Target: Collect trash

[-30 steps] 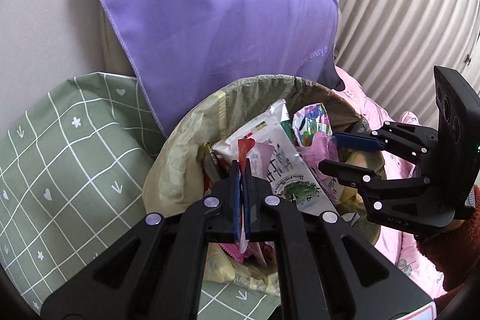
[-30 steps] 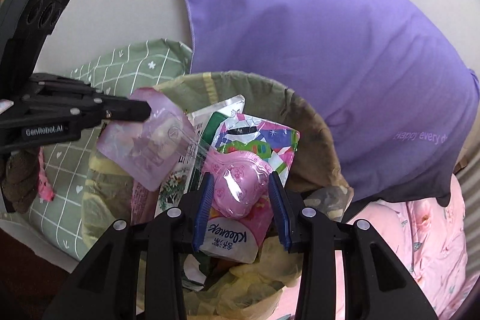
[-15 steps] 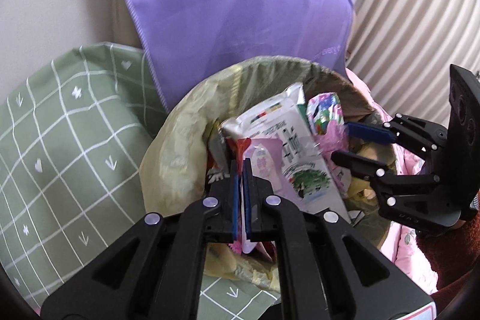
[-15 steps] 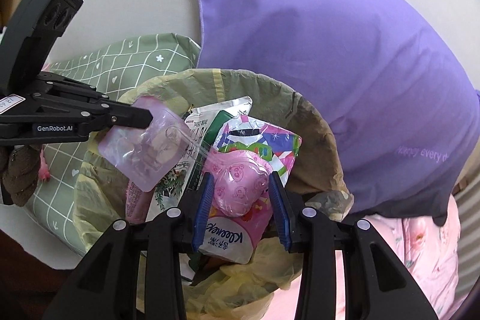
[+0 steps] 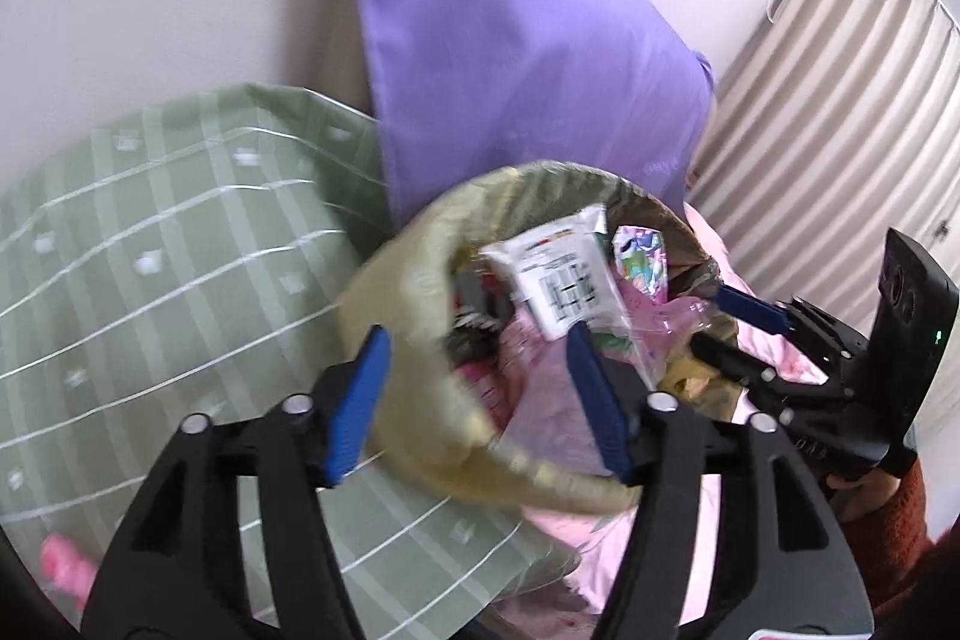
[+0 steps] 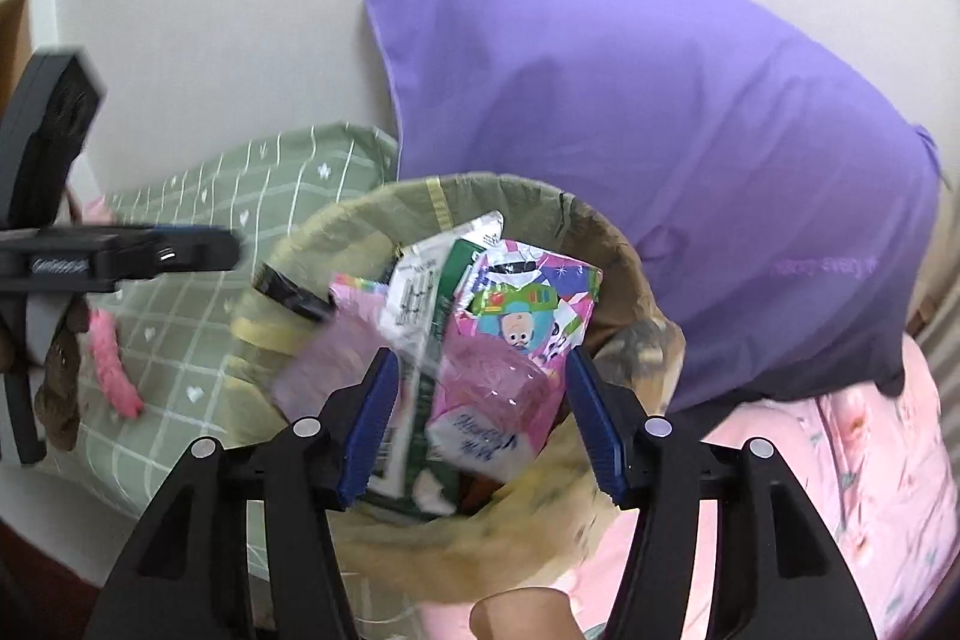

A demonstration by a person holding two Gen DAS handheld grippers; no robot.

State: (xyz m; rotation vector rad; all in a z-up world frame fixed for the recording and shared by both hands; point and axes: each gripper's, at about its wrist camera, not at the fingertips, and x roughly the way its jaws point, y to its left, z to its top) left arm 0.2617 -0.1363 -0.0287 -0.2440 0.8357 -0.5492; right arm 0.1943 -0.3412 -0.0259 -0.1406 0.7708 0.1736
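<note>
A bin lined with a yellow-green bag (image 5: 408, 274) (image 6: 360, 232) sits on the bed, stuffed with wrappers. A white barcode packet (image 5: 564, 274) (image 6: 420, 292), a colourful cartoon wrapper (image 6: 528, 316) (image 5: 645, 256), a pink clear blister pack (image 6: 498, 376) and a pale pink packet (image 6: 324, 358) (image 5: 546, 400) lie in it. My left gripper (image 5: 480, 394) is open and empty over the bin's near rim. My right gripper (image 6: 480, 412) is open and empty above the blister pack; it also shows at the right of the left wrist view (image 5: 720, 316).
A purple pillow (image 5: 510, 40) (image 6: 660, 130) leans on the wall behind the bin. A green checked pillow (image 5: 150, 250) (image 6: 210, 220) lies to the left. Pink bedding (image 6: 870, 490) is at the right, curtains (image 5: 840, 100) beyond. A pink fuzzy item (image 6: 114, 370) lies on the green pillow.
Both grippers opened. The left let go of the pale pink packet and the right let go of the pink blister pack; both now lie in the bin. The left gripper drew back.
</note>
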